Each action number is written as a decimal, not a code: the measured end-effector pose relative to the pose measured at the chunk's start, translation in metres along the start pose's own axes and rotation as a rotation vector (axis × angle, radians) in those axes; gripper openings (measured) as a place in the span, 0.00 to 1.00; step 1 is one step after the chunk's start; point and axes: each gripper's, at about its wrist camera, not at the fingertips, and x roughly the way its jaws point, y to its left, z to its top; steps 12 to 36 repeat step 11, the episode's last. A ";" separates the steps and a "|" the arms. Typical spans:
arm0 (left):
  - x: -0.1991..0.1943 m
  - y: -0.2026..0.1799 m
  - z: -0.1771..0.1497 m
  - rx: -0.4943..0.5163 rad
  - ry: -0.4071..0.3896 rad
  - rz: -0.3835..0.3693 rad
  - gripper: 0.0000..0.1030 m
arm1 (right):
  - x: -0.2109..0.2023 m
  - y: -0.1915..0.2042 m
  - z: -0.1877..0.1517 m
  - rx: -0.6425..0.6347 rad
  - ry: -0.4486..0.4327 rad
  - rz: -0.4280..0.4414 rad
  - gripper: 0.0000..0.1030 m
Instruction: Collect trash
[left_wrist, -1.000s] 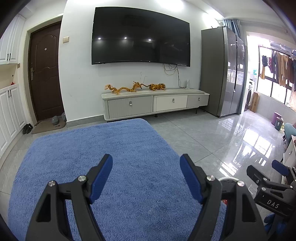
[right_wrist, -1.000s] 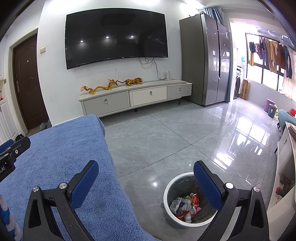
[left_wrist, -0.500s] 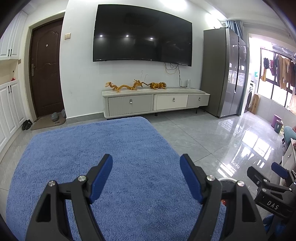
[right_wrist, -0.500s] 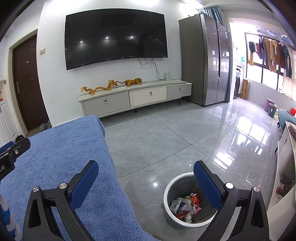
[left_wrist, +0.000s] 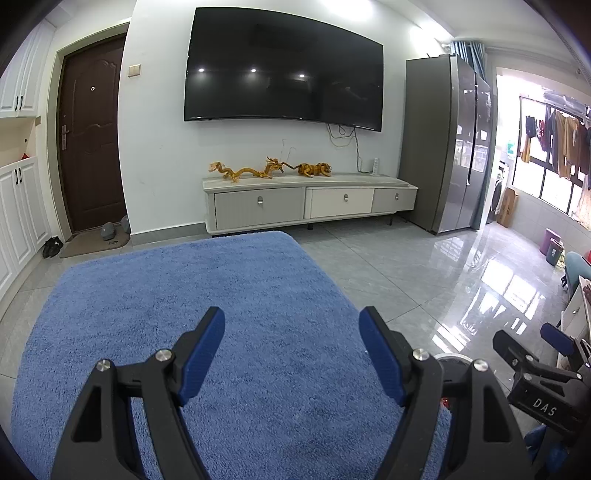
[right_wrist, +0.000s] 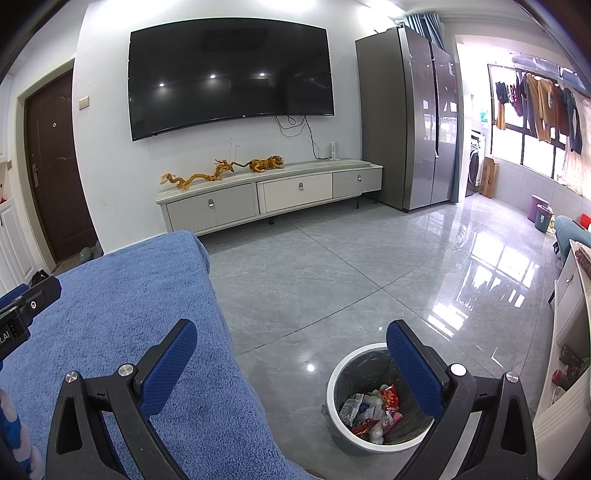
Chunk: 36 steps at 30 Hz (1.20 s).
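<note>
A white-rimmed trash bin (right_wrist: 334, 373) lined with a dark bag stands on the grey tile floor, holding crumpled wrappers and paper (right_wrist: 371, 410). My right gripper (right_wrist: 291, 334) hangs above the floor just left of the bin, open, with nothing between its blue pads. My left gripper (left_wrist: 291, 325) is open over the blue carpet (left_wrist: 184, 295), also with nothing in it. A sliver of the bin's rim (left_wrist: 452, 358) peeks out behind the left gripper's right finger. No loose trash shows on the carpet.
A TV cabinet (left_wrist: 310, 203) with gold figurines lines the far wall under a large TV. A grey fridge (left_wrist: 443, 147) stands right of it, a brown door (left_wrist: 92, 136) at the left. White furniture (right_wrist: 565, 332) sits at the right edge. Glossy tile floor (right_wrist: 332, 280) stretches ahead.
</note>
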 end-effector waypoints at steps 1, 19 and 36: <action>0.000 0.000 0.000 0.000 0.000 0.000 0.72 | 0.000 0.000 0.000 0.000 -0.001 0.000 1.00; 0.000 0.000 0.000 -0.001 0.000 -0.001 0.72 | 0.000 0.001 0.001 0.005 -0.004 -0.003 1.00; 0.000 0.000 0.000 -0.001 0.000 -0.001 0.72 | 0.000 0.001 0.001 0.005 -0.004 -0.003 1.00</action>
